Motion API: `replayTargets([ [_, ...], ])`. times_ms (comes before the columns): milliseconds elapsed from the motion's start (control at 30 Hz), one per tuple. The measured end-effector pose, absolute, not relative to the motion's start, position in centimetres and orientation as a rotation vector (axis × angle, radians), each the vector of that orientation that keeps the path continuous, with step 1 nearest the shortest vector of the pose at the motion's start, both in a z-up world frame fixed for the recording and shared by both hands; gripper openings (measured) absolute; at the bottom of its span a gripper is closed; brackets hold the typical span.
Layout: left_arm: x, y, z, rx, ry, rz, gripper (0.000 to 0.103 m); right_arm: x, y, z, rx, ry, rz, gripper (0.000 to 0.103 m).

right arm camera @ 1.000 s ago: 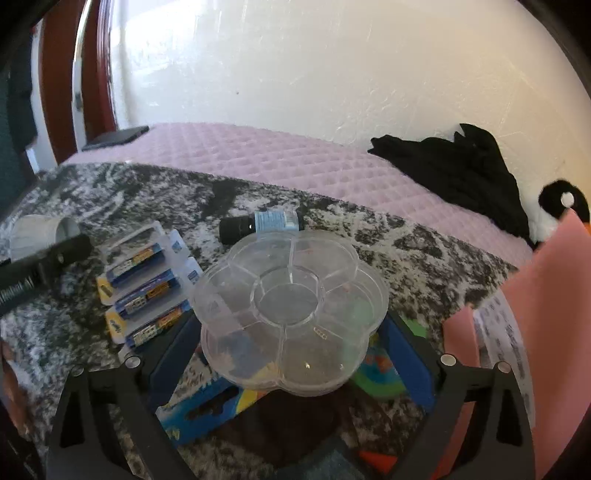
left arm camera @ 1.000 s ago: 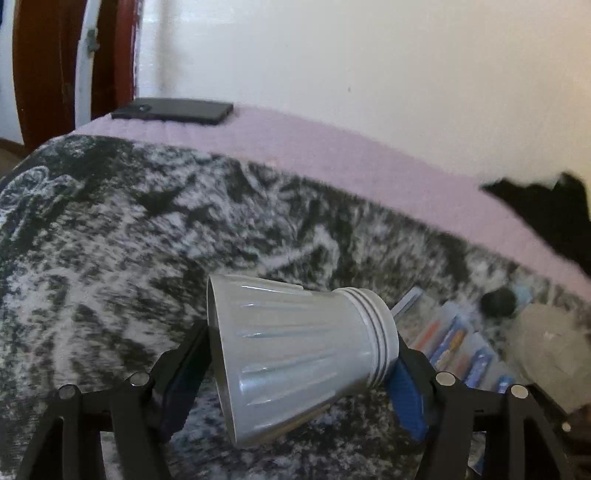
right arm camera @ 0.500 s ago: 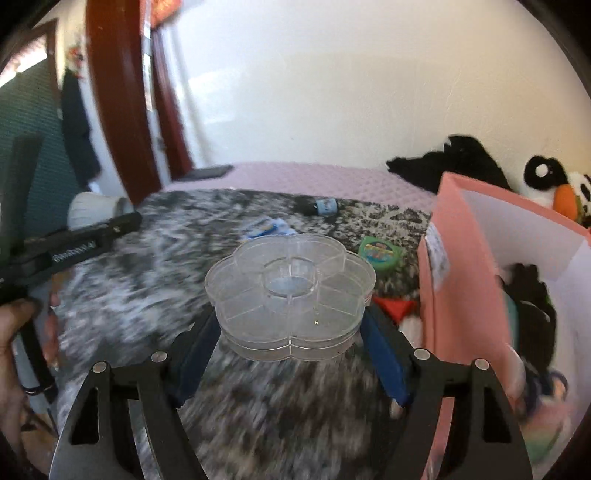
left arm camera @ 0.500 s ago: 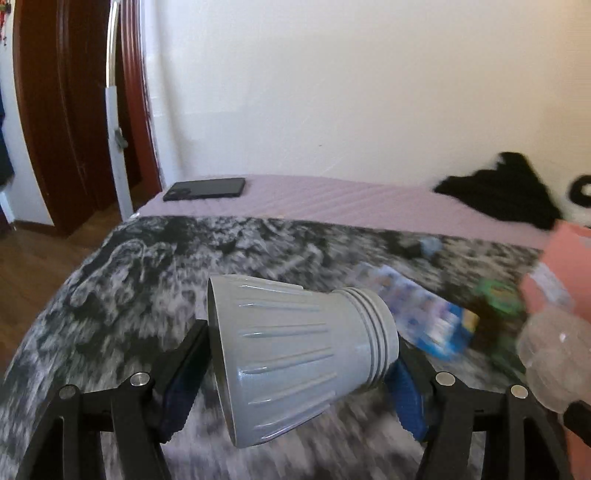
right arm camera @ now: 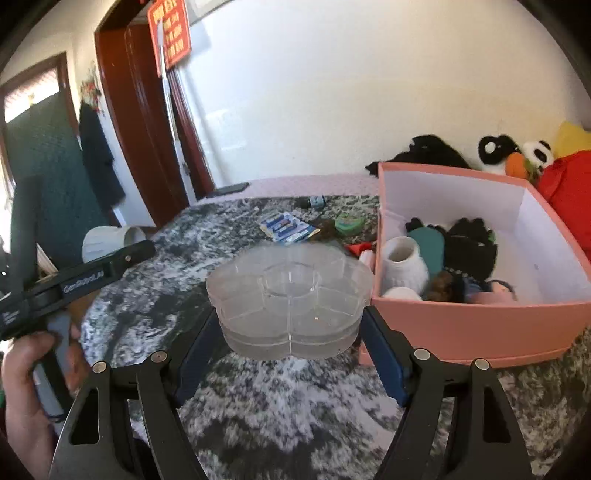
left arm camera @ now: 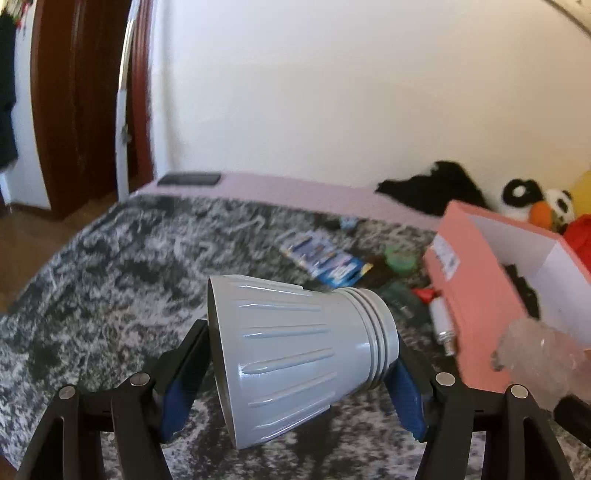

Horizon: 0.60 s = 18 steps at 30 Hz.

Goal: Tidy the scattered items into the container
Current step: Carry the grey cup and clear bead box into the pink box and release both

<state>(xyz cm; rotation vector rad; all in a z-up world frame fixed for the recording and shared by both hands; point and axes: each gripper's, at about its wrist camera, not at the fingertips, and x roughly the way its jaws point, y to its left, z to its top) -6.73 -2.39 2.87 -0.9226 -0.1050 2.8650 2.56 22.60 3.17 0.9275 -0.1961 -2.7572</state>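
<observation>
- The left gripper [left arm camera: 295,354] is clenched on a grey ribbed plastic cup [left arm camera: 295,354] lying sideways between its blue pads, wide mouth to the left, threaded neck to the right.
- The right gripper [right arm camera: 291,325] grips a clear flower-shaped compartment box [right arm camera: 290,295] by its sides, held level just left of the pink cardboard box [right arm camera: 476,325].
- The pink cardboard box stands open on the black-and-white patterned blanket [right arm camera: 155,280]; inside lie a white knitted-look jar [right arm camera: 402,266], a teal item and dark fabric things.
- Scattered on the blanket beyond: a blue battery pack [right arm camera: 286,227], a green round tin [right arm camera: 349,223], a small dark bottle with a pale label [right arm camera: 314,202]; their print is too small to read.
- The left gripper's side, seen from the right wrist, carries white lettering that looks like "GenRobot.AI", slightly blurred.
- A red sign [right arm camera: 170,31] with yellow characters hangs by the door, unreadable.
- A dark phone [left arm camera: 189,179] lies on the pink quilt [left arm camera: 295,192].
</observation>
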Motion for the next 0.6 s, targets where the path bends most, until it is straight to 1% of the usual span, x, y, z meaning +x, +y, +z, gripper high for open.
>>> replayTargets([
  [100,-5.7,0.0,3.7,-0.889,-0.063,2.829,0.074,5.1,24.4,4.1,0.891,-0.164,-2.796,0.080],
  [300,-3.9,6.6,4.4,-0.835,0.041,2.724,0.074,7.9,28.8,5.1,0.863,-0.194,-2.870,0.079],
  [333,-3.7,7.7,4.5,-0.831,0.051,2.704,0.074,8.1,29.4,5.4,0.859,-0.201,-2.872,0.070],
  [400,-3.3,9.7,4.5,-0.825,0.067,2.667,0.074,8.6,30.6,5.8,0.853,-0.213,-2.880,0.005],
  [433,-3.2,10.6,4.5,-0.823,0.075,2.653,0.074,8.8,31.2,5.9,0.851,-0.208,-2.902,0.008],
  [533,-2.9,13.2,4.1,-0.833,0.096,2.611,0.074,9.1,32.9,5.8,0.868,-0.201,-2.945,0.008],
  [600,-2.9,14.6,3.5,-0.851,0.117,2.585,0.074,8.5,34.5,4.7,0.928,-0.229,-2.941,0.008],
])
